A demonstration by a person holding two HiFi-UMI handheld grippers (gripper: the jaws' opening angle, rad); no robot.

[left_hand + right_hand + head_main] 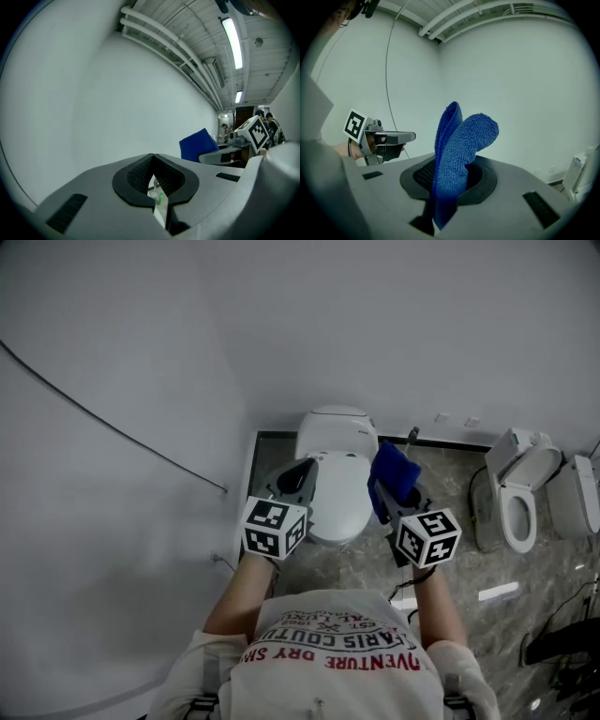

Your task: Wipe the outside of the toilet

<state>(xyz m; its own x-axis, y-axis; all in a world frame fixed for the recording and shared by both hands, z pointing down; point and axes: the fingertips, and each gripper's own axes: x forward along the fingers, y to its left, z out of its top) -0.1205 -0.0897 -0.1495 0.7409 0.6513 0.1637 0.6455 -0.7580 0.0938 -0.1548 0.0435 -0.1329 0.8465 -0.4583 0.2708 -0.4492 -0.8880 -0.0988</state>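
Stands over toilet (333, 486), closed, its tank end at 12 o'clock against wall (122, 381). Holds both grippers out above it, pointed toward 12.

Has left gripper (298, 476) at toilet's 9 o'clock side, tip overlapping the rim in head view; cannot tell whether touching. In left gripper view, shows jaws pressed together on nothing, with only a thin slit between the pads and a white-and-green sliver behind it.

Pinches cloth (389, 472) in right gripper (399, 502) at toilet's 3 o'clock side, just beside the rim; cannot tell contact there either. Blue, folded, standing up past the jaw tips. In right gripper view, clamped tight on cloth (461, 140): terry fold rising toward 12 and curling over to 1 o'clock, tail hanging to 6 below the pads. Faces bare wall there, with left gripper (375, 138) at 9 o'clock, apart from cloth.

Puts toilet between the two grippers and beneath them, nearer the left one.

Farther out at 3 o'clock in head view, on grey stone floor (375, 568), second toilet (516, 498), open, well apart from both grippers.
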